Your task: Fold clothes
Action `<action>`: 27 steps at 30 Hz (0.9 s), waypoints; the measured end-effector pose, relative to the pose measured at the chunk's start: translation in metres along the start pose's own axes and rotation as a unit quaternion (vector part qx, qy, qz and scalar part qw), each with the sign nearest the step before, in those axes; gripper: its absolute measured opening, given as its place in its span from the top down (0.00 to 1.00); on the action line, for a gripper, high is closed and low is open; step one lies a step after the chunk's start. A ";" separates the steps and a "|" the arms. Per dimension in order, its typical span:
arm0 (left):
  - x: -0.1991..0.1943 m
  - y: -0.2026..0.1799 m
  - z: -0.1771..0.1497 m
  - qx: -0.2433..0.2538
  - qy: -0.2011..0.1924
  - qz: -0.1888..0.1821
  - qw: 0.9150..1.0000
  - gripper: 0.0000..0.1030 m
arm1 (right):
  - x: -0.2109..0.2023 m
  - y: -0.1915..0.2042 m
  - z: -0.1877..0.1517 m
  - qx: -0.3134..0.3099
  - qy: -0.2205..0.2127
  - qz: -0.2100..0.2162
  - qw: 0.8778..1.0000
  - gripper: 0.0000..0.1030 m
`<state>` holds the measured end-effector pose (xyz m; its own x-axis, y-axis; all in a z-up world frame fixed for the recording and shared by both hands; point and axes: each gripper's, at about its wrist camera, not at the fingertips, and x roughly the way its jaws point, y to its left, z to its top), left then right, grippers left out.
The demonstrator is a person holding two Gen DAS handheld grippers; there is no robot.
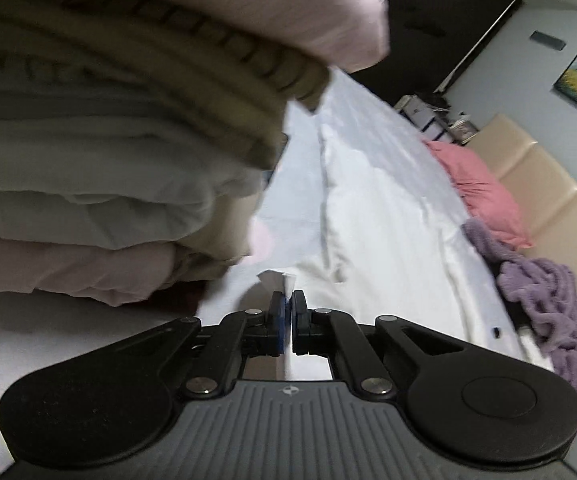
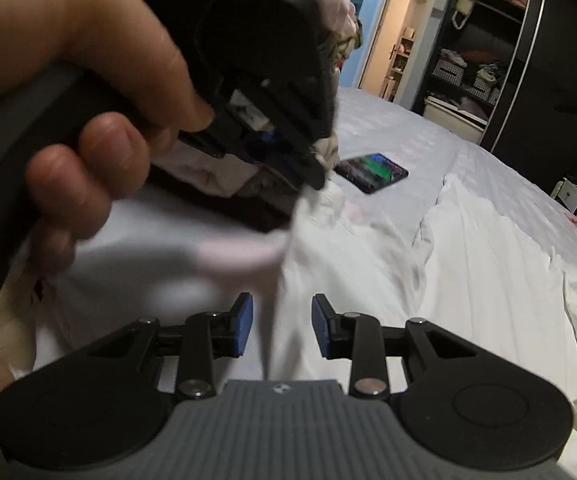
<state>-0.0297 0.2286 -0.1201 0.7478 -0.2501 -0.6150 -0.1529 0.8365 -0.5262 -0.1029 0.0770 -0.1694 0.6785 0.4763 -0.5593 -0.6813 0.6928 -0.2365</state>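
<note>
White bedding (image 1: 368, 208) covers the bed across the middle of both views, with a dark wardrobe (image 2: 560, 60) at the upper right of the right wrist view and a beige padded headboard (image 1: 536, 184) at the right of the left wrist view. A pink pillow (image 1: 476, 184) and a purple knitted throw (image 1: 544, 304) lie at the right edge of the bed. A phone (image 2: 372, 172) with a lit screen rests flat on the sheet at centre frame of the right wrist view.

A stack of folded clothes (image 1: 108, 140), in pink, olive and pale layers, fills the upper left of the left wrist view.

The left gripper (image 1: 288, 312) has its pads together, clamped on a thin edge of the white garment (image 2: 328, 248), a corner of which sticks up just above the pads. In the right wrist view that gripper appears at upper centre, held by the person's hand (image 2: 80, 92), with the cloth hanging from it.

The right gripper (image 2: 282, 324) stands with its pads apart. A blurred fold of the white garment runs between them; contact with either pad cannot be determined.
</note>
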 end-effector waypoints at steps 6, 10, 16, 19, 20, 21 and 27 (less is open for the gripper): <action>-0.010 -0.006 0.002 -0.011 0.003 -0.022 1.000 0.99 | 0.006 0.010 0.007 -0.008 -0.011 -0.053 0.998 0.67; -0.016 -0.010 0.004 -0.015 0.001 -0.034 0.999 0.99 | 0.002 0.004 0.005 0.009 -0.016 -0.053 0.998 0.98; -0.021 -0.027 0.005 0.006 -0.009 -0.040 0.999 0.99 | -0.021 -0.019 0.009 0.072 -0.034 -0.042 0.996 0.99; -0.023 -0.046 0.007 0.038 -0.015 -0.042 0.998 0.99 | -0.035 -0.035 0.011 0.119 -0.039 -0.030 0.992 0.99; -0.024 -0.057 0.007 0.058 -0.016 -0.043 0.997 0.99 | -0.040 -0.042 0.010 0.140 -0.040 -0.024 0.989 0.99; -0.024 -0.067 0.007 0.077 -0.015 -0.045 0.996 0.99 | -0.045 -0.050 0.008 0.161 -0.042 -0.018 0.986 0.99; -0.006 -0.156 -0.018 0.216 0.022 -0.075 0.973 0.99 | -0.077 -0.102 -0.023 0.301 -0.061 -0.002 0.952 0.99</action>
<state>-0.0218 0.0908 -0.0444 0.7108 -0.3985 -0.5796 0.2497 0.9133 -0.3218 -0.0920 -0.0426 -0.1200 0.7333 0.5066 -0.4535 -0.4224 0.8621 0.2799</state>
